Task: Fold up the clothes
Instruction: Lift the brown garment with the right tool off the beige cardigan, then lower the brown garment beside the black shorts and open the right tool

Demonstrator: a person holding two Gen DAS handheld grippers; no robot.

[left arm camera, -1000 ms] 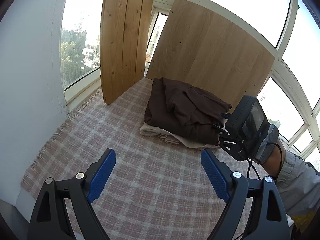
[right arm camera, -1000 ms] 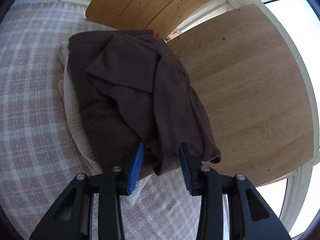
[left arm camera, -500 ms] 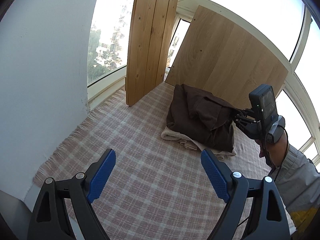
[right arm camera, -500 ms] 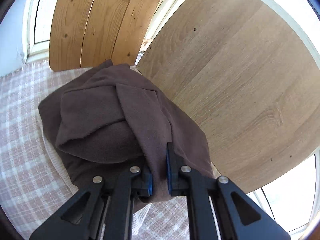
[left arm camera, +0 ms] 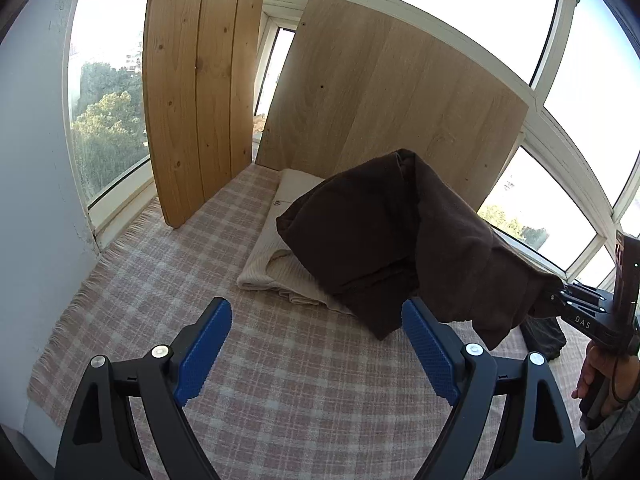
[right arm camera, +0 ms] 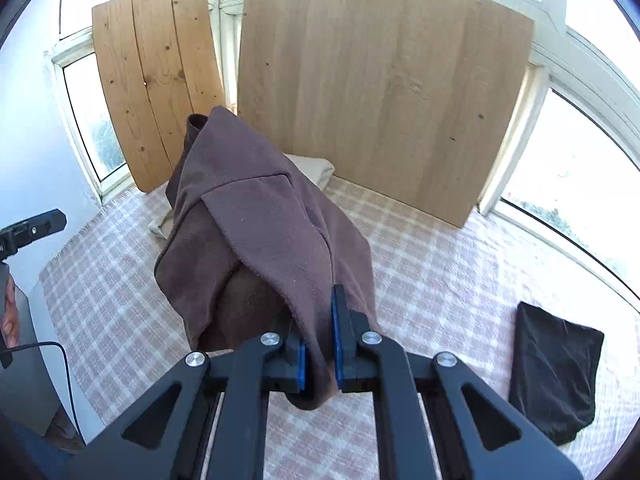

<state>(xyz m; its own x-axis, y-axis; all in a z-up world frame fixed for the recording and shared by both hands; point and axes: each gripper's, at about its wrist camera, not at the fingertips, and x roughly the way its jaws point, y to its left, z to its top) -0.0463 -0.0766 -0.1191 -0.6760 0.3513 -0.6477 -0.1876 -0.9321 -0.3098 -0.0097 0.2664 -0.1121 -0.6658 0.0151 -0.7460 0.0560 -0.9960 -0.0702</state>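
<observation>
On the pink plaid cloth [left arm camera: 280, 380], at 12 o'clock from the left gripper [left arm camera: 316, 356], a folded cream garment [left arm camera: 276, 264] lay flat. The left gripper hovered above the cloth with its blue pads [left arm camera: 204, 352] spread wide and nothing between them. The right gripper [right arm camera: 319, 354], at 3 o'clock in the left wrist view, was clamped on one edge of the brown garment [right arm camera: 260, 232]. That garment was raised and draped, its far end over the cream garment. A folded black garment [right arm camera: 554, 372] lay on the cloth at 4 o'clock in the right wrist view. Two wooden boards [left arm camera: 392, 100] leaned against the windows at 12 o'clock.
</observation>
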